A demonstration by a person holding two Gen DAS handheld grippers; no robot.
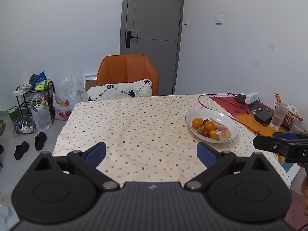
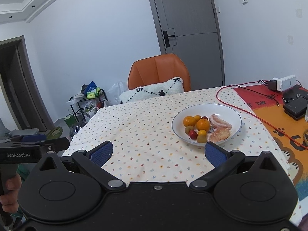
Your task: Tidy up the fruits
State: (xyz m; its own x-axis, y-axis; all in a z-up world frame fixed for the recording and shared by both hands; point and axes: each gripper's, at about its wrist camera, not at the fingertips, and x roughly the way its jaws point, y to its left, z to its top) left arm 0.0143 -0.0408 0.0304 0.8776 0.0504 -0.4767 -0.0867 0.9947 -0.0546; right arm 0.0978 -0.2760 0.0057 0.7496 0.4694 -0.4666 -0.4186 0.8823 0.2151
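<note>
A white bowl stands on the dotted tablecloth, right of centre. It holds two oranges, several small yellow, green and red fruits and peeled citrus pieces. My left gripper hovers open over the near cloth, left of the bowl, with nothing between its blue pads. My right gripper is open too, its right pad close to the bowl's near rim. Each gripper shows at the edge of the other's view.
An orange chair with a white cushion stands behind the table. Right of the bowl lie a red cable, a charger, black boxes and a glass. Bags and shoes sit on the floor at left.
</note>
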